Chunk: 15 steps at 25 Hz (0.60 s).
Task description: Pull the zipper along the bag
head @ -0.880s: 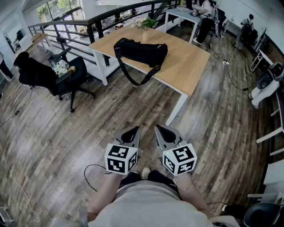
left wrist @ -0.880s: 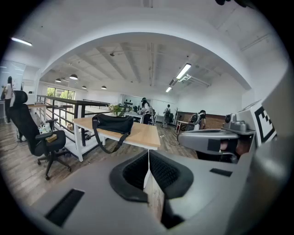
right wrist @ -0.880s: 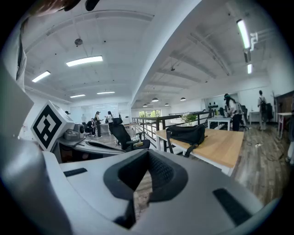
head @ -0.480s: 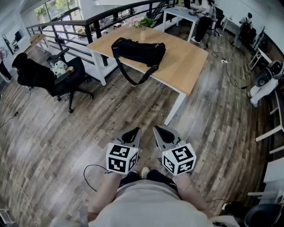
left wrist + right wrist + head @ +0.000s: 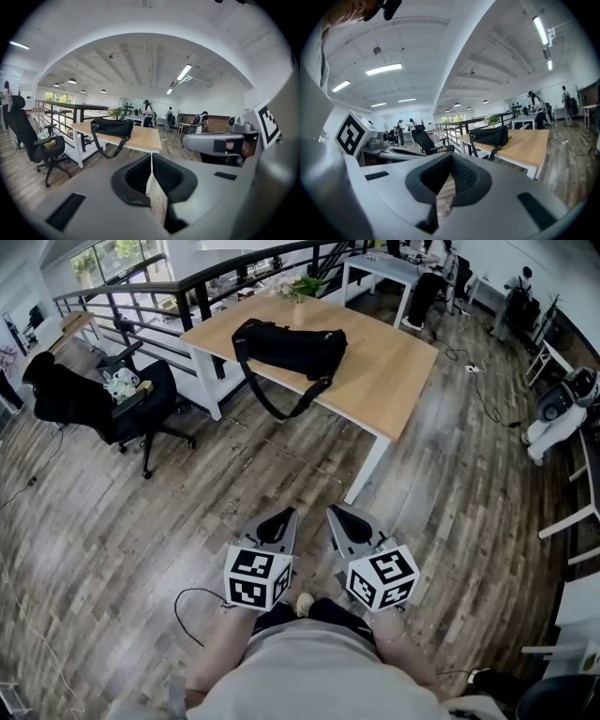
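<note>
Open plank floor [image 5: 234,474] separates the clenched, empty left gripper [image 5: 279,516] and right gripper [image 5: 339,514] from the wooden table [image 5: 394,371]. The black duffel bag [image 5: 295,345] drapes its strap [image 5: 281,416] over the edge. Its zipper is too small to make out.

Straight ahead of you, at twelve o'clock, stands a table [image 5: 389,367] with a pale wooden top and white legs, set cornerwise to you on the dark plank floor [image 5: 131,521]. On its top, toward the ten o'clock side, lies a black bag [image 5: 292,345], stretched along the board. Its strap [image 5: 281,407] loops over the near edge and hangs below the top. At the table's far edge, about twelve o'clock from the bag, stands a potted plant [image 5: 305,287]. On the floor at ten o'clock from you stands a black office chair [image 5: 94,399]. A thin black cable [image 5: 195,591] curls on the planks at seven o'clock, close by your feet.
</note>
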Each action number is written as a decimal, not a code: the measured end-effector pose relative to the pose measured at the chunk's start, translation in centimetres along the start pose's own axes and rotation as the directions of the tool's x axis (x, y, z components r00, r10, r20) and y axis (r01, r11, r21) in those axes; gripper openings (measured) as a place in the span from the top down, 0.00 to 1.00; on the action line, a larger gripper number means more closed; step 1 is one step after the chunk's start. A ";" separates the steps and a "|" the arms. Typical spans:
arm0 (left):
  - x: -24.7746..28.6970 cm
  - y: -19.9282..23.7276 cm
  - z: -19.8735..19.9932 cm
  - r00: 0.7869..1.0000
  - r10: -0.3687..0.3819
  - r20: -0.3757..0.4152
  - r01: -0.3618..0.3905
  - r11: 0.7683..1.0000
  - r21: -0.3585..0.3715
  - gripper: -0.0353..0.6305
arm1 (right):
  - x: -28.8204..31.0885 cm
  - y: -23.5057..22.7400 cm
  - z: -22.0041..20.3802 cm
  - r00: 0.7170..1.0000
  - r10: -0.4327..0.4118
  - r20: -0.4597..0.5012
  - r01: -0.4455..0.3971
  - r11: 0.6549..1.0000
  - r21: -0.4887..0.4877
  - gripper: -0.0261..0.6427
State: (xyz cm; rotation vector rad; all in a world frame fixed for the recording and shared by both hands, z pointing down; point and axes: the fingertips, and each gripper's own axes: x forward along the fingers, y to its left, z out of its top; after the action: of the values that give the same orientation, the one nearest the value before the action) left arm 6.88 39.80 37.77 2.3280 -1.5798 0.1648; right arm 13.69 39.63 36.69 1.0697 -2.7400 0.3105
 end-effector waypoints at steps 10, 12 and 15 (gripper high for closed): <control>2.3 -1.0 0.2 1.000 0.013 0.005 -0.013 1.000 -0.011 0.91 | -0.7 -3.4 -0.3 0.998 -0.061 -0.033 0.059 0.998 -0.036 0.95; 2.6 -1.5 -0.1 1.000 0.013 -0.001 -0.013 1.000 -0.011 0.91 | -0.9 -4.0 -0.4 0.998 -0.059 -0.034 0.058 0.998 -0.039 0.95; 2.9 -1.9 -0.3 1.000 0.021 -0.003 -0.021 1.000 -0.016 0.91 | -0.8 -4.2 -0.4 0.999 -0.039 -0.035 0.038 0.999 -0.031 0.90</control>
State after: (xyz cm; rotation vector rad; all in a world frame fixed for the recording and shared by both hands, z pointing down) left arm 9.75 37.99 38.45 2.2988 -1.5988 0.1602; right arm 17.19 37.28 37.40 1.0978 -2.6807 0.2786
